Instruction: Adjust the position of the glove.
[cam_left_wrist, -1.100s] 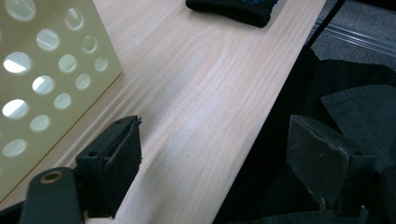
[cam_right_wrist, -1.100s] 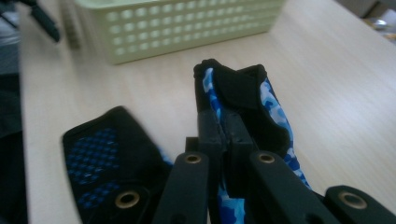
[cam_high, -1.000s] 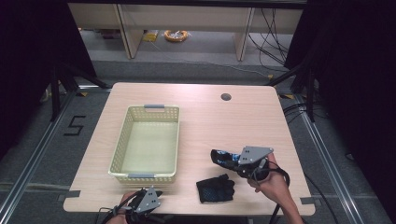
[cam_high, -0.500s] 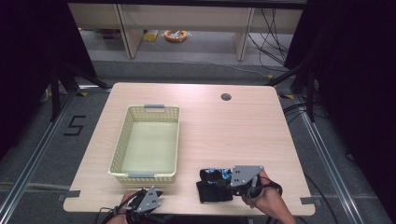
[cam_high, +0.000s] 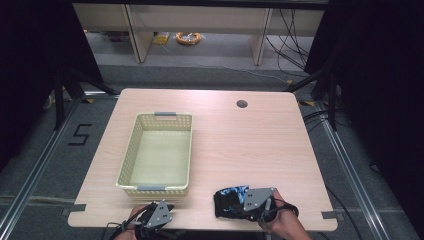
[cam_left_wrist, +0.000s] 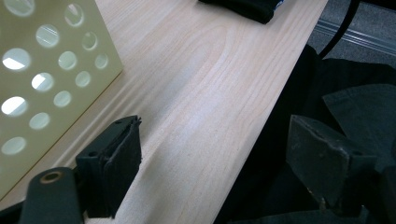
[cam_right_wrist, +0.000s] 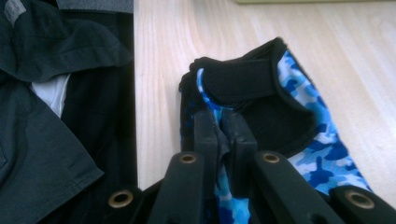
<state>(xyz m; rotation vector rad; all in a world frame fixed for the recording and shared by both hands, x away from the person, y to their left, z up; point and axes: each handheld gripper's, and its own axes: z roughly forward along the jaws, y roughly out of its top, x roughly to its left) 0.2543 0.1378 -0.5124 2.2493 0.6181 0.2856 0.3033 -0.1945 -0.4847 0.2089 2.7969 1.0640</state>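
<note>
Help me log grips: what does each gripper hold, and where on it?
The right gripper pinches the blue camouflage glove by a fold of fabric near its black cuff. The left gripper holds nothing.

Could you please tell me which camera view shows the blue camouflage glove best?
The right gripper view: the glove is close, pattern clear. The high view shows it small by the right gripper; the left gripper view catches just a dark edge.

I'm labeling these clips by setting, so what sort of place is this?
Likely a lab recording station: a bare wooden table ringed by black curtains, a floor marking "5", and loose cables behind.
</note>
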